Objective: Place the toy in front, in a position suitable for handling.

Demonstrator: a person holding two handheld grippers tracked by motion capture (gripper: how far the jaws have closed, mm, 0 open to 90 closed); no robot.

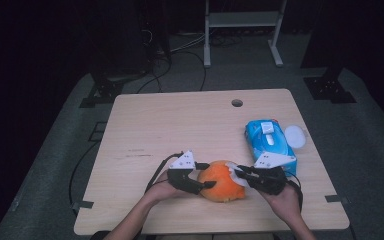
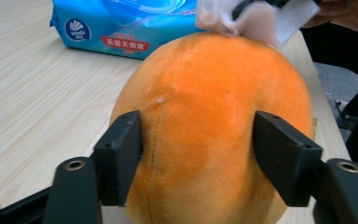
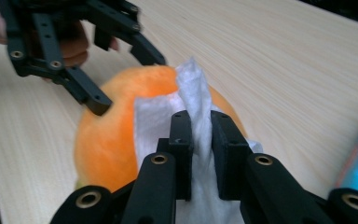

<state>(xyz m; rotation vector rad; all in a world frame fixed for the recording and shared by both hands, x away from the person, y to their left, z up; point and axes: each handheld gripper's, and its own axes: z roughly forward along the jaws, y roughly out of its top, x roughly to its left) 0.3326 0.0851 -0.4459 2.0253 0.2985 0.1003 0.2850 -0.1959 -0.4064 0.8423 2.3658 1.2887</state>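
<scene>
Orange plush fruit (image 2: 209,135) between left claw (image 2: 198,154) pads.

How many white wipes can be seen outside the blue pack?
1. The white wipe is pinched in the right gripper and lies against the orange plush fruit. More may be hidden inside the blue pack.

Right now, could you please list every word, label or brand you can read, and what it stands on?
"Vinda": white round logo on the blue wipes pack.
Red band on that pack: white Chinese characters, too blurred to read.
Label on the pack's lid, high view: too small to read.
Nothing else bears text.
</scene>
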